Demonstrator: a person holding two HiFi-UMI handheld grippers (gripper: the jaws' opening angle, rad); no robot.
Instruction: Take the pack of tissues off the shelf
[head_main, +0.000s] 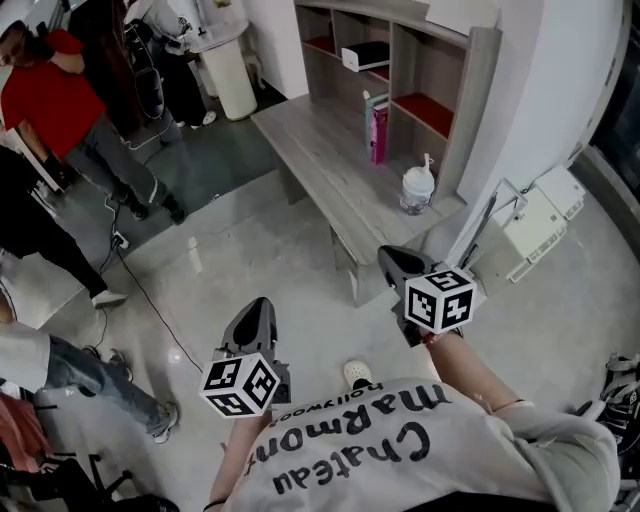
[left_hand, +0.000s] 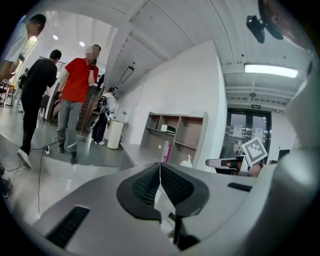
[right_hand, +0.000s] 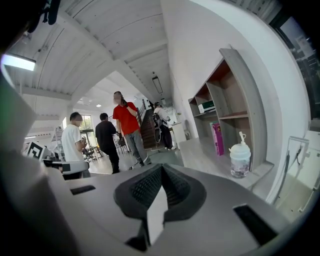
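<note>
The pack of tissues (head_main: 365, 55), white with a dark top, lies in an upper compartment of the grey shelf unit (head_main: 450, 100) at the back of the desk (head_main: 320, 160). It shows small in the left gripper view (left_hand: 168, 129) and in the right gripper view (right_hand: 206, 106). My left gripper (head_main: 260, 312) is held over the floor, well short of the desk, with its jaws shut and empty (left_hand: 160, 167). My right gripper (head_main: 393, 262) hovers near the desk's front corner, also shut on nothing (right_hand: 161, 170). Both are far from the tissues.
A pink box (head_main: 378, 130) stands upright on the desk and a white pump bottle (head_main: 417, 188) sits near its right end. A white bin (head_main: 228, 70) and several people (head_main: 60, 100) are at the left. A cable (head_main: 150, 300) runs across the floor. White boxes (head_main: 540, 220) stand at the right.
</note>
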